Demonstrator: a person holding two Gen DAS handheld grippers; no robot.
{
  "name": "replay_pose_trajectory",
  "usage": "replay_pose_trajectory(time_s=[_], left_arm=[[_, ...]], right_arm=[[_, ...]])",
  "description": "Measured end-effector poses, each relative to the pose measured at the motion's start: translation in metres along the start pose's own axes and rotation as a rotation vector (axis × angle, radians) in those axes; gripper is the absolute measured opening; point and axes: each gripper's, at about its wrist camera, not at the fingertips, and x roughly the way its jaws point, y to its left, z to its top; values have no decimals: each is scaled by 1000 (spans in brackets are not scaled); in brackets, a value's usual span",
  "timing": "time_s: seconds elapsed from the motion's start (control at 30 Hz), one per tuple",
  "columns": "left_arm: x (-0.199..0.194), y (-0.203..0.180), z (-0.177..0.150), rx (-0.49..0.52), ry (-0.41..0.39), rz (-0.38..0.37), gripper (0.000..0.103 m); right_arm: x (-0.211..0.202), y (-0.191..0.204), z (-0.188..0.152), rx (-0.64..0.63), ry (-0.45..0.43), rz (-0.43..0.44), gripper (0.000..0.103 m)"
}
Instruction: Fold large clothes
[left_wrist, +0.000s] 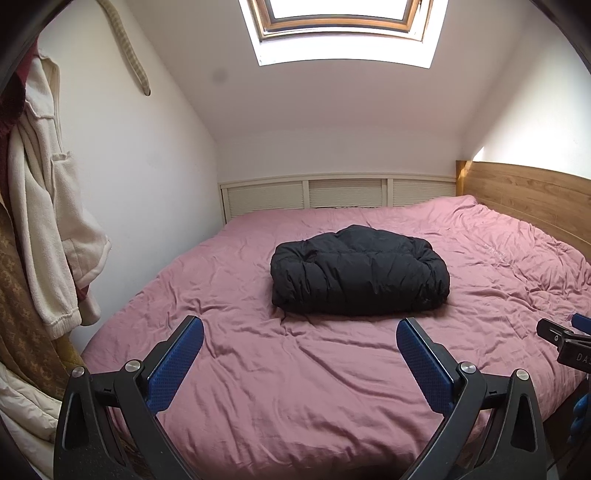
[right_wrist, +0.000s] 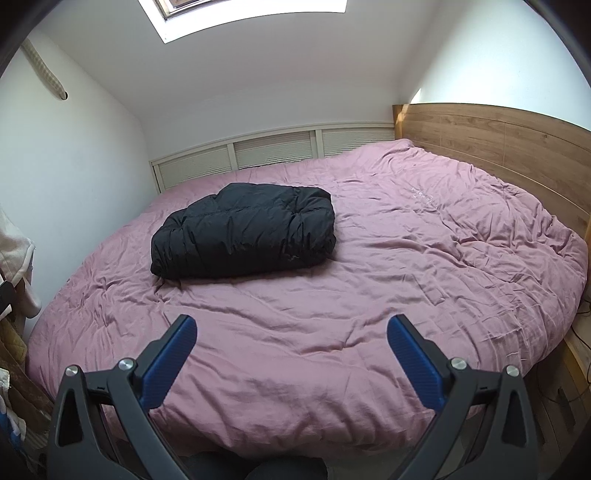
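Black jacket (left_wrist: 360, 271) lies folded, well beyond both spread grippers.

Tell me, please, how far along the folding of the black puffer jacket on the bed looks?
Done: the black puffer jacket lies as a compact folded bundle on the pink duvet. In hand: nothing; the left gripper and right gripper are open and apart from it. Left: no other unfolded clothes show on the bed.

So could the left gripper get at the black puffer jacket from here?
Probably yes. The left gripper is open and faces the black puffer jacket; only bare pink duvet lies between them, though it would need to move forward.
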Motion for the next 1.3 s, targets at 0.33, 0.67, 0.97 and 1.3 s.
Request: replay_pose_trajectory(time_s=[0.33, 0.67, 0.97, 1.3], left_arm=[[12, -5, -6, 2, 35, -3, 102], [23, -9, -12, 0, 72, -9, 102], [40, -11, -20, -9, 117, -22, 102], [71, -14, -31, -18, 177, -19, 102]], right_arm=[[11, -4, -5, 5, 18, -6, 103], [15, -4, -7, 2, 21, -8, 103], [28, -8, -13, 1, 43, -9, 103], [62, -15, -23, -7, 97, -14, 103]])
